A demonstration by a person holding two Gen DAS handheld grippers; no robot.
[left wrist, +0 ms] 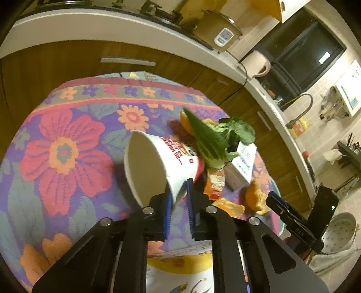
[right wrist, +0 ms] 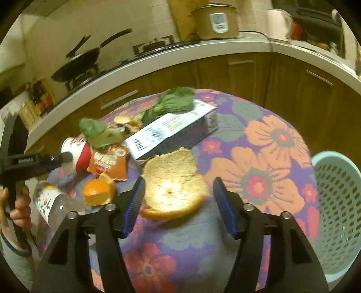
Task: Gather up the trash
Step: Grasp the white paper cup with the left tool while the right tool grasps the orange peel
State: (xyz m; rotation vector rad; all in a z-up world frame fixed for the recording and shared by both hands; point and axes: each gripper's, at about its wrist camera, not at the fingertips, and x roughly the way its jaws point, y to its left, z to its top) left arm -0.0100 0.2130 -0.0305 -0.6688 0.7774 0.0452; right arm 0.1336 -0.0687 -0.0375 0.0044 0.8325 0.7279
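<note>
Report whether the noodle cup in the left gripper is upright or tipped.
Tipped. The noodle cup lies over on its side, its empty mouth facing the left wrist camera, with the left gripper shut on its rim.

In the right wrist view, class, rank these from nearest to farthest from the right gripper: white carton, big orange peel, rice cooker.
1. Big orange peel: between the right gripper's open fingers.
2. White carton: mid-table, beyond the peel.
3. Rice cooker: on the back counter.
</note>
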